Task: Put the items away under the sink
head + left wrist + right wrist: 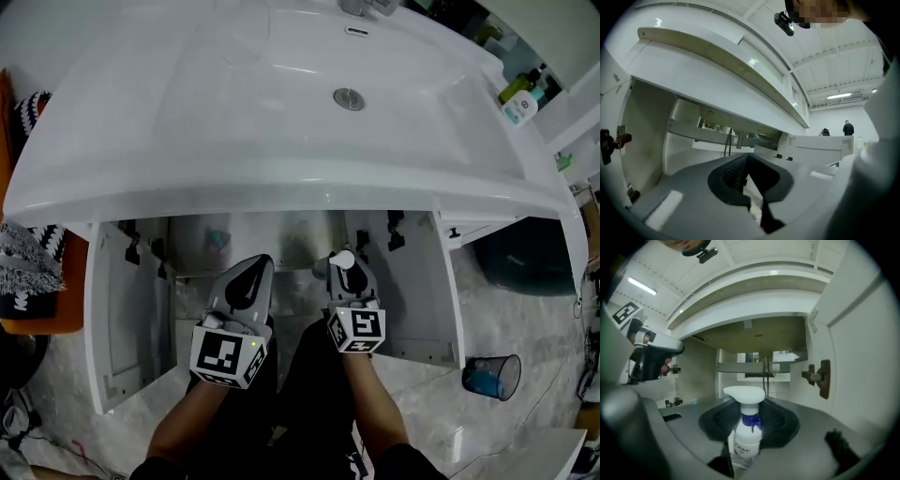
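My right gripper (345,272) is shut on a white pump bottle (343,260) with a blue collar, held upright between the dark pads (780,420). In the right gripper view the bottle (746,437) stands in front of the open cabinet (300,234) under the white sink (234,112). Beside it on the left, my left gripper (255,277) points into the same opening. Its jaws meet at the tips with nothing between them (746,161). Both grippers hang just outside the cabinet front.
The cabinet doors stand open at the left (117,319) and right (448,291), with a dark hinge (820,377) on the right wall. Pipes (765,366) run down at the back, and a small bluish object (217,240) lies inside. A dark cup (492,377) stands on the floor at right.
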{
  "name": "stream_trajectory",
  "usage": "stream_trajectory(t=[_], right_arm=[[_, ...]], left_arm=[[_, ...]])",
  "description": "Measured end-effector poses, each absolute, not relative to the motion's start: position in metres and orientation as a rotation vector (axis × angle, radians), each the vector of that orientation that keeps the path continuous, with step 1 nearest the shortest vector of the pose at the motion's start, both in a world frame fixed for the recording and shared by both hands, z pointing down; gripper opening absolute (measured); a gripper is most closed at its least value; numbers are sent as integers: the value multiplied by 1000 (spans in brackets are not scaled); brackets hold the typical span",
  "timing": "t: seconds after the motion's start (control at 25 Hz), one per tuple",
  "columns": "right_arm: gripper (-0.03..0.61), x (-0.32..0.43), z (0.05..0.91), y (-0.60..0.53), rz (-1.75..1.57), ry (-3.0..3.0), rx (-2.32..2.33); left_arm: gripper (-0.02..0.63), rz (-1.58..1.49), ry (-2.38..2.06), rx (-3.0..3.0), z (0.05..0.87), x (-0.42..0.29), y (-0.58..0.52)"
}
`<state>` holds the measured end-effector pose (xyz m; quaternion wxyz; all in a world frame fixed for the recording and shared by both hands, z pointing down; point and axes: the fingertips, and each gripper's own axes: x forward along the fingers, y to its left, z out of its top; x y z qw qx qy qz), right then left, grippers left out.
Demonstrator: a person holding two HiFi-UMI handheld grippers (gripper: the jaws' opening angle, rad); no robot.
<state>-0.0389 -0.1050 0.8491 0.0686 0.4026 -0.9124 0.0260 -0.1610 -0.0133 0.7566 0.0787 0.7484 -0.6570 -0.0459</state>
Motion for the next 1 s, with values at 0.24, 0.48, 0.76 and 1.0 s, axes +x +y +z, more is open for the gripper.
stream_trajectory(t=[0.24,0.48,0.76,1.0], right_arm=[[124,-35,870,-118,70,-2721,1243],[124,-34,894,-124,79,-2707,1243],[124,-34,911,-139,58,-2693,1269],[124,-40,930,-152,43,-2693,1270]], left_arm=[[6,-140,-1942,2233,773,-150,-11],[6,-136,-1944,2230,774,-147,-12],[6,-144,-1954,2221,775,-152,-11],[6,-156,-1960,2229,772,-153,-7]])
